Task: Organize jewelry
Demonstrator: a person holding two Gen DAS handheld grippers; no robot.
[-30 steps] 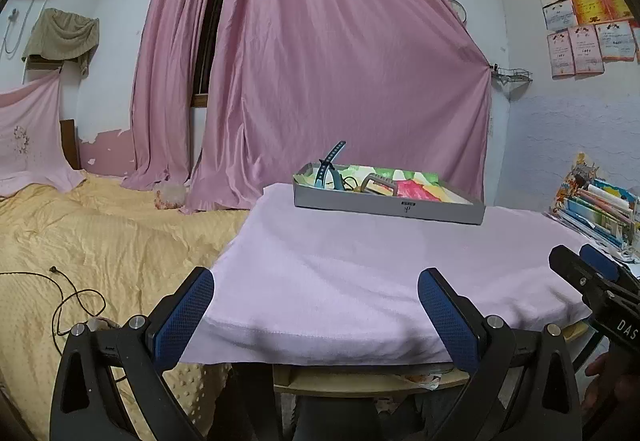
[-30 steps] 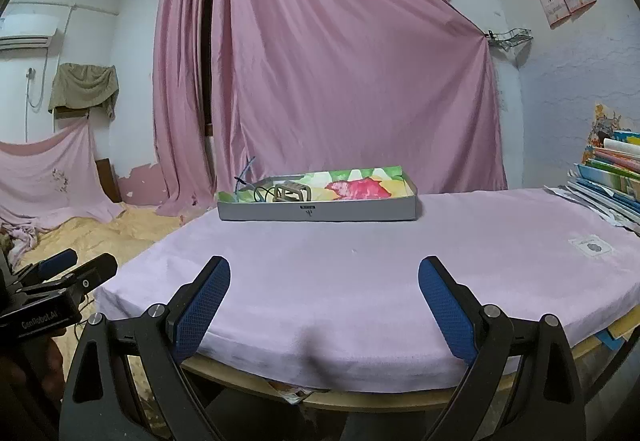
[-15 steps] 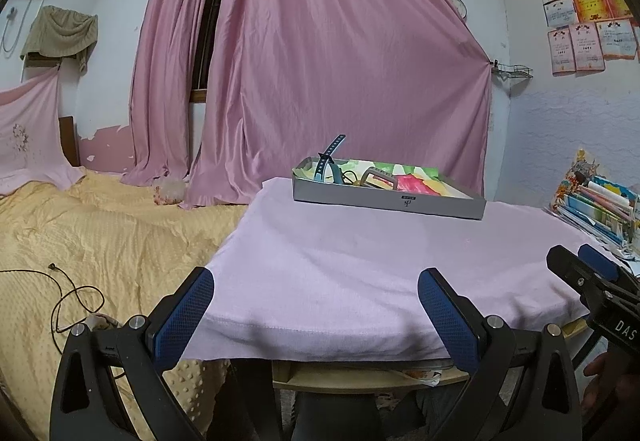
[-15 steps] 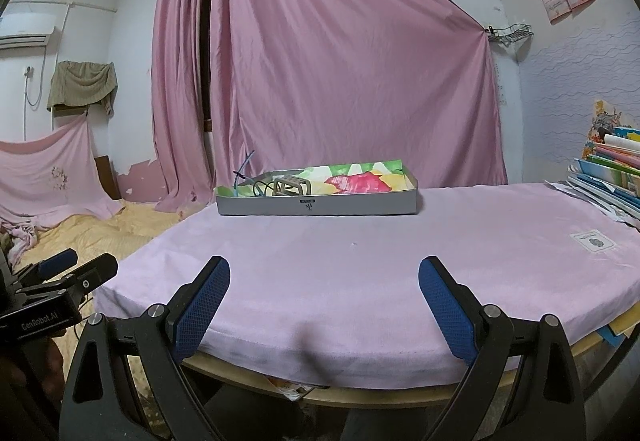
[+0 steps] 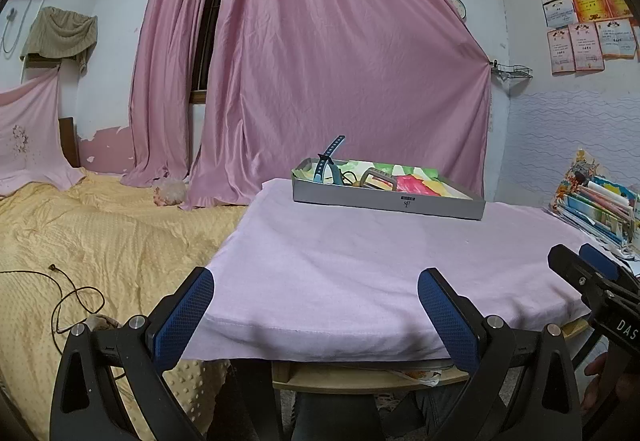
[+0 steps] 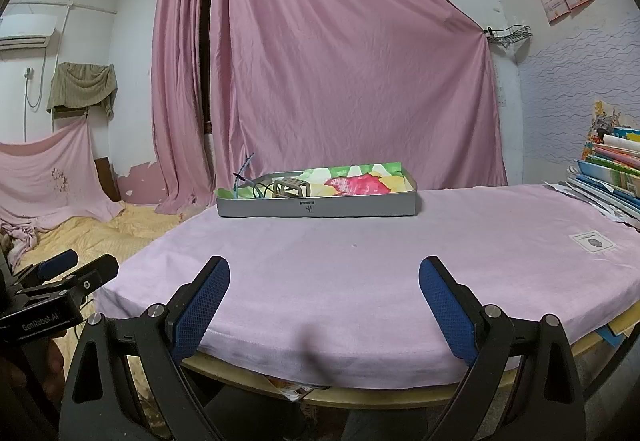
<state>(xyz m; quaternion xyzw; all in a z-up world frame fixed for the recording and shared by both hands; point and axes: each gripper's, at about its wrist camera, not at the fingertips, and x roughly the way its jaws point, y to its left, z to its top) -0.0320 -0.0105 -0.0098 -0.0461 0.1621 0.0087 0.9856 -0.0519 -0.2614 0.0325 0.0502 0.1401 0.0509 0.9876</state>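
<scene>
Both the left gripper (image 5: pixel 316 307) and right gripper (image 6: pixel 324 299) hover wide open, empty, at the table's (image 6: pixel 360 265) near edge. A grey tray (image 6: pixel 316 203) holding jewelry sits far across the pink cloth.

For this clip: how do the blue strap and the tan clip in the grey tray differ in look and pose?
The slim blue perforated strap stands tilted, its free end rising well above the wall of the shallow grey tray; the chunky tan ribbed hair clip lies low, barely topping that wall. The strap sits nearer the tray's left corner, the clip further in. Both share the tray's left end, untouched by either tongs.
</scene>
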